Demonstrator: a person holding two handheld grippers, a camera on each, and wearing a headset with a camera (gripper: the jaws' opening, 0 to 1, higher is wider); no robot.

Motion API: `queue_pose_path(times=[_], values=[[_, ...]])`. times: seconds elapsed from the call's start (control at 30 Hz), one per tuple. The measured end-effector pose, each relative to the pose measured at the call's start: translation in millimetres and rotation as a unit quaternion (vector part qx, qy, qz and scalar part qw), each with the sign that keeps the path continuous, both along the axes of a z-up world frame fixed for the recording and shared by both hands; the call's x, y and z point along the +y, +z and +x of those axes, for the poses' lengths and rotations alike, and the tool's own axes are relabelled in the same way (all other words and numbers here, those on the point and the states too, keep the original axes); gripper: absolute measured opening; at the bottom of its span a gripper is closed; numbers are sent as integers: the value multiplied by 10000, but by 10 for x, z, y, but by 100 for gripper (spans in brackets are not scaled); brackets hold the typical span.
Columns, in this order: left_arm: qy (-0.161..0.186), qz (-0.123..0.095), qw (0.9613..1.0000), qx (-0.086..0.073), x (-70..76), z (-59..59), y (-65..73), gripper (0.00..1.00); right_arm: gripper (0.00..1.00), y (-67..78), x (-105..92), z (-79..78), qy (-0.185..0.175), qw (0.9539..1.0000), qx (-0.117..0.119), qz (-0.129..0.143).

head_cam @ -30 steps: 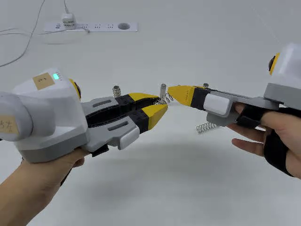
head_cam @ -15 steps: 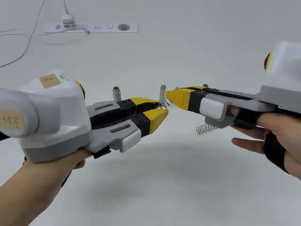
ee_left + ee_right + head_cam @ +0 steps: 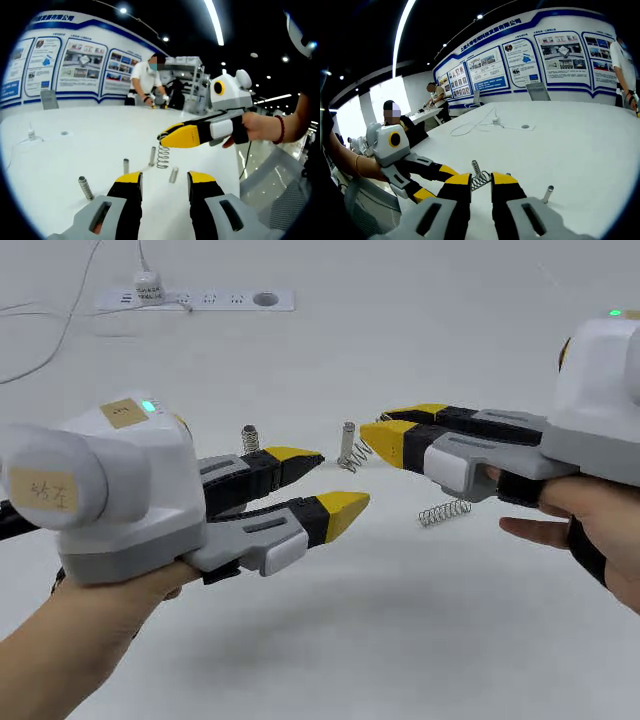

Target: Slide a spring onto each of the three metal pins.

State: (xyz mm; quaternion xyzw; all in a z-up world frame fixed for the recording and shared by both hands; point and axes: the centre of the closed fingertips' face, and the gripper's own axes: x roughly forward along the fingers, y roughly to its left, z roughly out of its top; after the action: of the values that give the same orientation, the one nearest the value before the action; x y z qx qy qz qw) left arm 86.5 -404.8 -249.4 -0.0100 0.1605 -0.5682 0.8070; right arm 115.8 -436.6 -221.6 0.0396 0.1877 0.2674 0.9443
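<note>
My right gripper (image 3: 372,430) (image 3: 481,179) is shut on one end of a small metal spring (image 3: 356,453) (image 3: 162,156) (image 3: 481,181), which hangs from its yellow tips just right of a bare upright pin (image 3: 347,440) (image 3: 152,156). My left gripper (image 3: 340,477) (image 3: 165,177) stands open a little in front of that spring, with nothing between its fingers. Further left a pin with a spring on it (image 3: 249,438) (image 3: 82,187) stands upright. In the left gripper view another bare pin (image 3: 126,165) stands between those two.
A loose spring (image 3: 444,511) (image 3: 173,174) lies on the white table under the right gripper. A white power strip (image 3: 195,299) with its cable lies at the far edge. People stand at benches in the background.
The left gripper has opened and let go of the spring, drawing back slightly. The right gripper now holds the spring alone, beside the middle pin.
</note>
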Motion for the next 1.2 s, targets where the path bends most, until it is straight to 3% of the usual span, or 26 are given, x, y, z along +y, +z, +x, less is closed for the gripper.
queue_pose_path(times=[0.37, 0.73, 0.83, 0.97, 1.1, 1.2], values=[[282, 383, 9988, -90, 90, 59, -84, 54, 16, 24, -76, 201, -18, 9960, -390, -804], [337, 671, 9969, -249, 188, 28, -123, 56, 16, -38, -86, 405, 93, 9891, -596, -1345], [364, 696, 9967, -228, 216, 43, -135, 55, 16, -59, -85, 483, 111, 9853, -695, -1556], [423, 663, 9967, -214, 237, 77, -129, 54, 16, -51, -65, 571, 89, 9832, -807, -1635], [449, 634, 9968, -189, 243, 89, -133, 54, 16, -104, -80, 652, 128, 9751, -913, -2018], [461, 618, 9969, -177, 245, 90, -137, 54, 16, -126, -90, 666, 140, 9731, -930, -2103]])
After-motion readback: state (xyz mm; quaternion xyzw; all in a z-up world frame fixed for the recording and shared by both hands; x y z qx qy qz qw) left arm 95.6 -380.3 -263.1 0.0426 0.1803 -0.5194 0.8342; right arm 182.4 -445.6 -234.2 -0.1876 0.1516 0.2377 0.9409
